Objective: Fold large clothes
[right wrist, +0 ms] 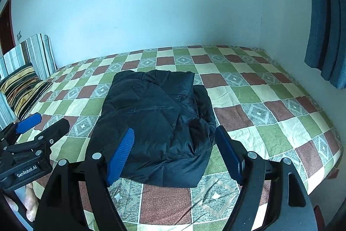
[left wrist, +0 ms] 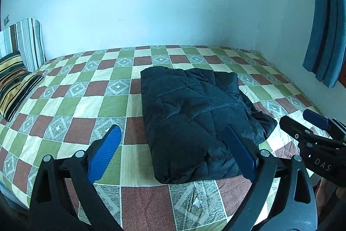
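Note:
A dark quilted jacket (left wrist: 194, 118) lies folded into a compact rectangle on the checkered bedspread (left wrist: 86, 105); it also shows in the right wrist view (right wrist: 155, 122). My left gripper (left wrist: 173, 131) is open and empty, held above the bed just in front of the jacket's near edge. My right gripper (right wrist: 175, 133) is open and empty, hovering over the jacket's near right corner. The right gripper shows at the right edge of the left wrist view (left wrist: 302, 122), and the left gripper shows at the left edge of the right wrist view (right wrist: 43, 122).
The bed (right wrist: 270, 101) fills the room's corner, with walls behind and to the right. Striped pillows (left wrist: 15, 77) lean at the far left. A blue curtain (left wrist: 326, 36) hangs at the right.

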### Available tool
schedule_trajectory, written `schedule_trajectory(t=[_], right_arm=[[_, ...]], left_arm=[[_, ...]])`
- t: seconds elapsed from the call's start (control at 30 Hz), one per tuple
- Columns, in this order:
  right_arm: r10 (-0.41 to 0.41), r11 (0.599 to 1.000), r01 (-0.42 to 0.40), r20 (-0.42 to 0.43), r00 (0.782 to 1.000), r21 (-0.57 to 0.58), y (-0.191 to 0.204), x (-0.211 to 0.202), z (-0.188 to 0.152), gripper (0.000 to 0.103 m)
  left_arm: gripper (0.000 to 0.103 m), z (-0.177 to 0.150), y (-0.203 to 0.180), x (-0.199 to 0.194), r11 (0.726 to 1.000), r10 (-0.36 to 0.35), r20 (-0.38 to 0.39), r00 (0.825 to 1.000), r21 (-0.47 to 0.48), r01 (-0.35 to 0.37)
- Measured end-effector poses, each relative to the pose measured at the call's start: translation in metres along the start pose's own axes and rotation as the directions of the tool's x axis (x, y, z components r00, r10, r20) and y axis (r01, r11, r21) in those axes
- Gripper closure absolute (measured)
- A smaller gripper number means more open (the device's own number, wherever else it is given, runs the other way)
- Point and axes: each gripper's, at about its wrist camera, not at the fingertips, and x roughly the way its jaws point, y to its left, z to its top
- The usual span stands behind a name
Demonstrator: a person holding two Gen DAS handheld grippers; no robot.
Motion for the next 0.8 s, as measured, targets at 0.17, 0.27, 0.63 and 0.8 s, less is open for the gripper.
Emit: schedule_trajectory(t=[0.17, 0.27, 0.63, 0.8], right_arm=[[0.001, 1.000, -0.001, 0.006, 1.000, -0.002, 0.0011, -0.0025, -0.0007, 0.027], [-0.001, 1.000, 0.001, 0.007, 1.000, -0.002, 0.0014, -0.0033, -0.0011, 0.027], [0.000, 1.000, 0.000, 0.005, 1.000, -0.002, 0.0029, -0.0037, -0.0023, 0.027], [0.001, 1.000, -0.001, 0.001, 1.000, -0.001, 0.0022, -0.0029, -0.0040, 0.027]], left_arm=[[0.007, -0.0011, -0.0006, -0.0031, 1.000, 0.008, 0.007, 1.000, 0.003, -0.008], [0.007, -0.0016, -0.0005, -0.0041, 1.000, 0.013, 0.009, 1.000, 0.003, -0.013], [0.006, -0.0021, -0.0007, -0.0037, 1.000, 0.025, 0.002, 1.000, -0.001, -0.025], [0.006, -0.0026, -0.0017, -0.0029, 0.999, 0.031, 0.003, 1.000, 0.008, -0.031]])
